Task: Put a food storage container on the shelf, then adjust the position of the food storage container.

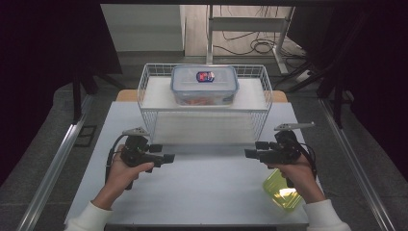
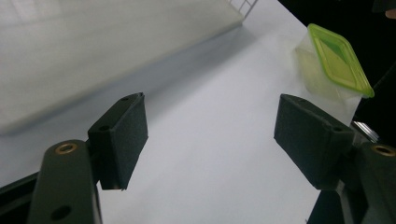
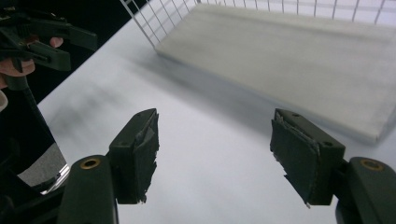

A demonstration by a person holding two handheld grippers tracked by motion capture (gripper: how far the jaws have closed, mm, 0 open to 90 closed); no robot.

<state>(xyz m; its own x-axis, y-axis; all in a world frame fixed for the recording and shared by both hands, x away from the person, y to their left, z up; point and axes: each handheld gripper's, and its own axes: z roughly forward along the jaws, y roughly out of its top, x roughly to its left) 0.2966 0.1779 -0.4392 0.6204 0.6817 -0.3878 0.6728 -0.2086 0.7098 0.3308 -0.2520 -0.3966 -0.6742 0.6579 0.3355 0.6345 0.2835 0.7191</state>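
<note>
**Both claws empty over the bench**

The left claw and right claw hang with jaws apart, facing each other. A blue-lidded container sits on the wire rack; a green-lidded container lies beneath the right hand.

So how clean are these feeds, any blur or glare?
High view: sharp on the table, dark at both sides, glare on the green box. Left gripper view: wire rack is blurred, tool pads sharp. Right gripper view: rack board soft and streaked.

White wire rack, glossy clear plastic box, smooth matt table, translucent green-lidded container.
</note>
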